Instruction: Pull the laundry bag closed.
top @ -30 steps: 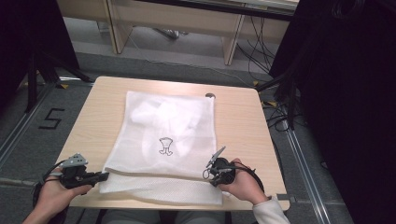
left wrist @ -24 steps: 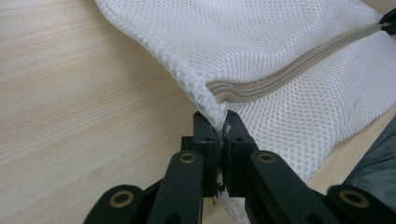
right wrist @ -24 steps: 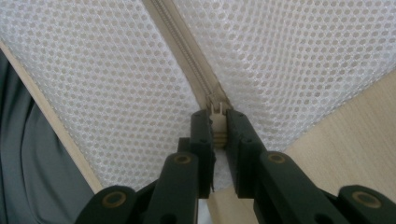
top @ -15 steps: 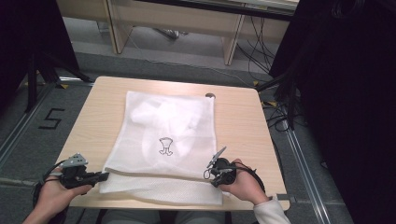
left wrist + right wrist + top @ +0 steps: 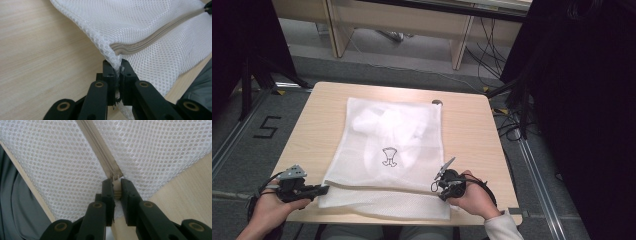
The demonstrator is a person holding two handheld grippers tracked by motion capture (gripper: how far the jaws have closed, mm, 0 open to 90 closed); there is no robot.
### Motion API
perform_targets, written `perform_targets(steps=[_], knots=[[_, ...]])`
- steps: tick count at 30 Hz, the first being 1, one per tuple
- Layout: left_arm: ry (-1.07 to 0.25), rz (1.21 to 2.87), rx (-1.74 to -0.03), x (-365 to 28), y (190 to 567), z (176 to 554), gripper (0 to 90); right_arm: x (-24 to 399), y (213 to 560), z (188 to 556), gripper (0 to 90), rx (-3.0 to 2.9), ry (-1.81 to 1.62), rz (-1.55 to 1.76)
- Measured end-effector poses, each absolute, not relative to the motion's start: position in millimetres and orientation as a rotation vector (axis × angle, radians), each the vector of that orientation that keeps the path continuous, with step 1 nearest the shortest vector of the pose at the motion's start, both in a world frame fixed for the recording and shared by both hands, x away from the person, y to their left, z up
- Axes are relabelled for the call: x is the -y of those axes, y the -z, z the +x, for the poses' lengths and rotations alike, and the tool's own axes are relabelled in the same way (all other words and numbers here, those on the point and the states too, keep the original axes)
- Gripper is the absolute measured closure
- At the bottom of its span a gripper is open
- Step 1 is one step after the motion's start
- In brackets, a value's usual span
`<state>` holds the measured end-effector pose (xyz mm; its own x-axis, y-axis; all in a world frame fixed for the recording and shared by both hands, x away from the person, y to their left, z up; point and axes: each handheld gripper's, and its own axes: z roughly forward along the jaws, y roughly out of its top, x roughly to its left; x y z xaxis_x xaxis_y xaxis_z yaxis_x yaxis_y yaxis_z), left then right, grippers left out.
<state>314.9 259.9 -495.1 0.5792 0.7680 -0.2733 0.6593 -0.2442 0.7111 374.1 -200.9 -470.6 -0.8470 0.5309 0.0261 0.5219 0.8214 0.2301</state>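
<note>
A white mesh laundry bag (image 5: 392,150) lies flat on the wooden table (image 5: 472,130), with pale clothes inside and a small black print on it. A beige zipper (image 5: 377,186) runs across its near end. My left gripper (image 5: 323,189) is shut on the bag's near-left corner, where the mesh (image 5: 110,53) bunches between its jaws beside the zipper (image 5: 147,42). My right gripper (image 5: 439,187) is shut on the zipper pull (image 5: 116,187) at the right end of the closed zipper (image 5: 98,148).
A small dark disc (image 5: 437,102) sits at the table's far edge by the bag's corner. The near table edge runs just under the bag (image 5: 27,182), with grey-clad legs (image 5: 15,205) below. Desks and cables stand on the floor beyond the table.
</note>
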Motion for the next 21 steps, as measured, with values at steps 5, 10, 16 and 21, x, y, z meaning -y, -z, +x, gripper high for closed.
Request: perform_targets(steps=[5, 10, 16, 21], knots=[[-0.172, 1.985, -1.133, -257, 496, 315, 78.8, 206, 470, 372, 71.9, -2.953, -0.444, 0.866], [-0.177, 1.99, -1.131, -255, 497, 315, 60.6, 212, 466, 374, 59.1, -2.873, -0.59, 0.902], [-0.276, 1.945, -1.118, -259, 496, 316, 36.4, 216, 459, 378, 50.2, -2.715, -0.793, 0.955], [-0.332, 1.915, -1.108, -259, 491, 316, 27.1, 219, 462, 381, 50.4, -2.626, -0.813, 0.961]])
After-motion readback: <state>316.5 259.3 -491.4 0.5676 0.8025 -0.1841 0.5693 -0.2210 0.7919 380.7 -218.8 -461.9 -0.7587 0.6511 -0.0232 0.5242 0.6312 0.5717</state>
